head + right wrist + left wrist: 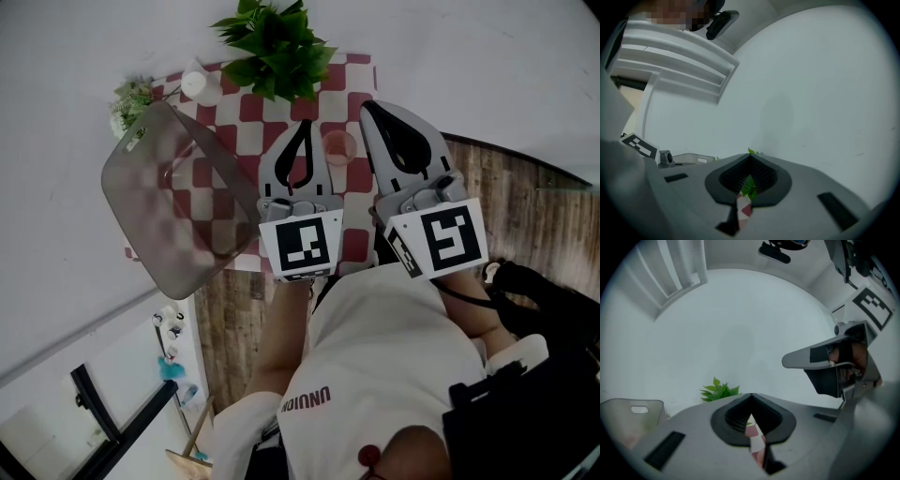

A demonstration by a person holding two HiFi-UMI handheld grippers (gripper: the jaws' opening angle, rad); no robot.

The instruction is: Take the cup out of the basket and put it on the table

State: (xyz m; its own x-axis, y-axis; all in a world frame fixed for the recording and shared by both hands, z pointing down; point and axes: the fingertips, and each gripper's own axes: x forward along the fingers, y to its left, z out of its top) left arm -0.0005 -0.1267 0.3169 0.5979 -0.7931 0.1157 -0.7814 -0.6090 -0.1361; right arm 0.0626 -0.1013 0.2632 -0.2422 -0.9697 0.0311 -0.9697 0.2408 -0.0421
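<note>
Step in hand: judging by the layout, the cup was already out and set down, so what remained was pulling away cleanly.
Cup: the cup (338, 147) stood upright on the checked tablecloth (225, 122), outside the basket (141, 187) and between the two gripper tips.
Left gripper: the left gripper (302, 127) had its jaws closed on nothing, just beside the cup.
Right gripper: the right gripper (371, 109) was likewise closed and empty, on the cup's other side.
Doing it well: draw both back straight, with no sideways sweep; so light a cup would probably tip at a nudge.
Materials: the cup looked like thin, pinkish, see-through plastic, small and round. The basket was smoky translucent plastic with rounded corners and lay tilted. The cloth was flat, in red and white squares.
Nearby: a leafy plant (272, 47) stood at the cloth's far edge.
</note>
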